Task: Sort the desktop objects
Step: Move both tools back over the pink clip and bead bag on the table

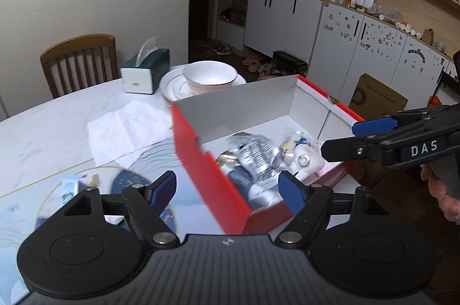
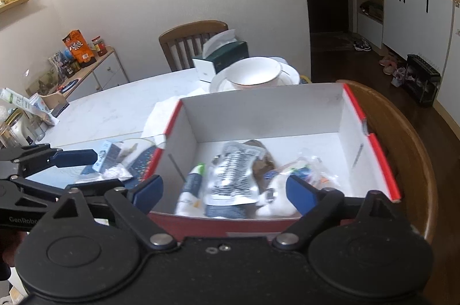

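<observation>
The left gripper (image 1: pixel 227 191) points forward and downward over the near left corner of the red cardboard box (image 1: pixel 201 167), its blue pads spread apart with nothing between them; one pad hangs over the table (image 1: pixel 43 115) outside the box, the other over the box's inside. In the right wrist view this gripper enters from the left edge, level with the box's left wall. The right gripper (image 2: pixel 224 191) also tilts downward, above the near wall of the box (image 2: pixel 258 109), its jaws wide apart and empty, with the box contents showing between them. In the left wrist view it reaches in from the right, and part of the hand (image 1: pixel 444 195) that holds it shows at the right edge. On the table left of the box lie a small white and blue carton (image 2: pixel 107 155), a crumpled clear wrapper (image 2: pixel 112 174) and a dark blue patterned mat (image 2: pixel 142 164), with a white paper sheet (image 1: pixel 126 126) beyond them. The box is white inside and open at the top; in it, from left to right, lie a white and grey tube (image 2: pixel 191 190), a silver and black printed pouch (image 2: pixel 234 175) blurred by motion, a brown item (image 2: pixel 263 158) partly under the pouch, and a clear bag of small colourful things (image 2: pixel 307 170). Behind the box stand a green tissue box (image 2: pixel 222 57) and a white bowl (image 2: pixel 254 73) on a plate (image 2: pixel 290 73).
</observation>
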### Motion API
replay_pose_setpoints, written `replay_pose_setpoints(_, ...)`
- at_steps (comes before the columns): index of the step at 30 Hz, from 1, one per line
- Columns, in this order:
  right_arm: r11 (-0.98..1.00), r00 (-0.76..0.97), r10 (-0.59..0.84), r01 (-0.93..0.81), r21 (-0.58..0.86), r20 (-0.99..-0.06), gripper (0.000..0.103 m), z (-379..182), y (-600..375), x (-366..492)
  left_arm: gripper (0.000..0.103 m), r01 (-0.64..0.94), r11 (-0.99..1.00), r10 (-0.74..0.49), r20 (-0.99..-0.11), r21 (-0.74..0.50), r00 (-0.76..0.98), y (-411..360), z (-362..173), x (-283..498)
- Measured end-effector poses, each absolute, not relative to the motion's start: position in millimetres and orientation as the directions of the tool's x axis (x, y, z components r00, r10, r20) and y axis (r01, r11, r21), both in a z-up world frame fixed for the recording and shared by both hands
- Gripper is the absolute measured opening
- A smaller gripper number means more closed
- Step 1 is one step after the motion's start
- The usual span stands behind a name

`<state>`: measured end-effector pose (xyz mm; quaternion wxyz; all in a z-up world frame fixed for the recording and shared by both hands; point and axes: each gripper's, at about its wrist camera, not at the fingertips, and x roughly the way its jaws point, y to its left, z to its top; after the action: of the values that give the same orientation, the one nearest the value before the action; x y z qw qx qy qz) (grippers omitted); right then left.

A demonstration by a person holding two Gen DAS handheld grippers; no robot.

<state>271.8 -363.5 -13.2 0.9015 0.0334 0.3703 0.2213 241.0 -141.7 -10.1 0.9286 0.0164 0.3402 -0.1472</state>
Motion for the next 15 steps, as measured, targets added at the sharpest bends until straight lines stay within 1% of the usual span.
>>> replay_pose_setpoints(7,0.893,0.631,0.433,-0.400,0.207,-0.644,0.095,-7,-317,253,0.078,0.268,0.959,-0.261,-0.641,-0.088,0.722,-94,-13,224)
replay_pose_setpoints(8,0.891,0.628,0.435,-0.404,0.208,-0.645,0.095,-7,-310,251,0.079,0.266,0.959,-0.263,-0.642,-0.094,0.720,-87,-13,222)
replay_pose_setpoints(9,0.890,0.626,0.436,-0.407,0.207,-0.647,0.095,-6,-303,250,0.083,0.264,0.960,-0.263,-0.643,-0.097,0.720,-80,-13,219)
replay_pose_setpoints(15,0.877,0.604,0.453,-0.432,0.209,-0.656,0.095,-6,-261,242,0.085,0.246,0.964,-0.250,-0.650,-0.099,0.717,-38,-18,206)
